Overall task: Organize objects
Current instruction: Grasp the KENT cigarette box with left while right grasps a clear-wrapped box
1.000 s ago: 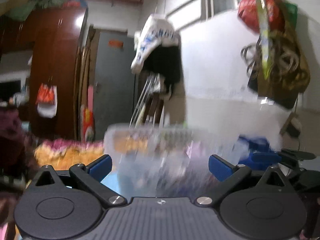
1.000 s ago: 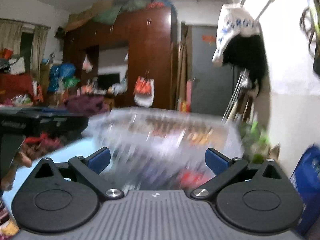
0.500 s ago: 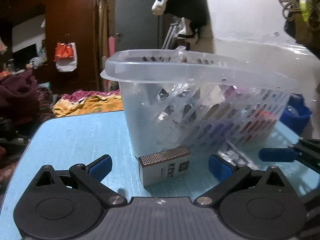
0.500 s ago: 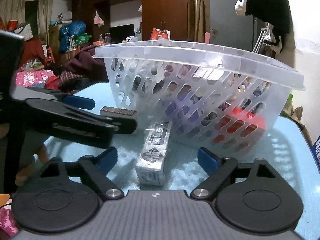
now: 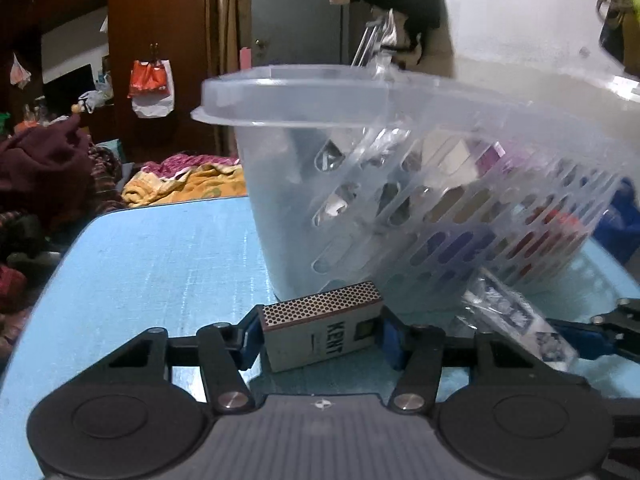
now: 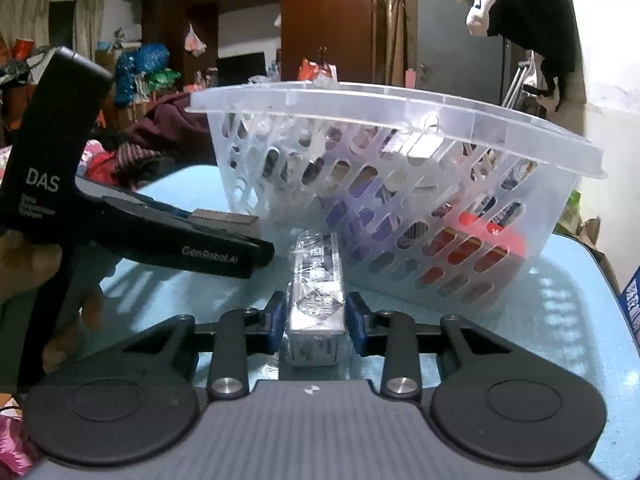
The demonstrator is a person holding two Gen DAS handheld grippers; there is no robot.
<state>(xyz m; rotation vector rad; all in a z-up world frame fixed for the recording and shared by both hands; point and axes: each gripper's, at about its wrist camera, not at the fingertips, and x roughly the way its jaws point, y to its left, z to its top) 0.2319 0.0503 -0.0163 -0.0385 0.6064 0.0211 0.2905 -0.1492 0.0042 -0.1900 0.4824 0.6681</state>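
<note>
Left gripper (image 5: 320, 338) sits low over the blue bench (image 5: 152, 264), fingers (image 5: 250, 340) having just been closing and now pressed on both ends of a matchbox (image 5: 322, 326). The box is grey w/ "KENT" on its face and a dotted striking strip along the top edge; it rests on the bench, tilted a bit, right in front of the basket (image 5: 400, 184). In the right wrist view the same gripper (image 6: 240, 236) comes in from the left, black body marked "DAS" and "GenRobot.AI", w/ the matchbox (image 6: 224, 216) end showing past its tip and a hand (image 6: 24, 264) partly visible behind it.

Right gripper (image 6: 316, 320) fingers (image 6: 276, 320) have also just been closing and now squeeze the sides of a carton (image 6: 316, 284), a narrow pack in shiny clear wrap w/ dark print. It lies lengthwise on the bench (image 6: 540, 304), far end just beside the basket (image 6: 400, 168) wall; whether it touches can't be told. In the left wrist view the carton (image 5: 516, 316) shows at right, blurred, w/ the right gripper's blue fingertip (image 5: 576, 338) next to it.

Basket is clear plastic w/ slotted walls and a broad rim, standing on the bench behind both items. Through the slots: several packs inside, purple, white and red ones, details unclear.

Beyond the bench: heaped clothes (image 5: 52, 160) at left, dark wood wardrobe (image 6: 324, 20), grey door (image 6: 452, 28).
</note>
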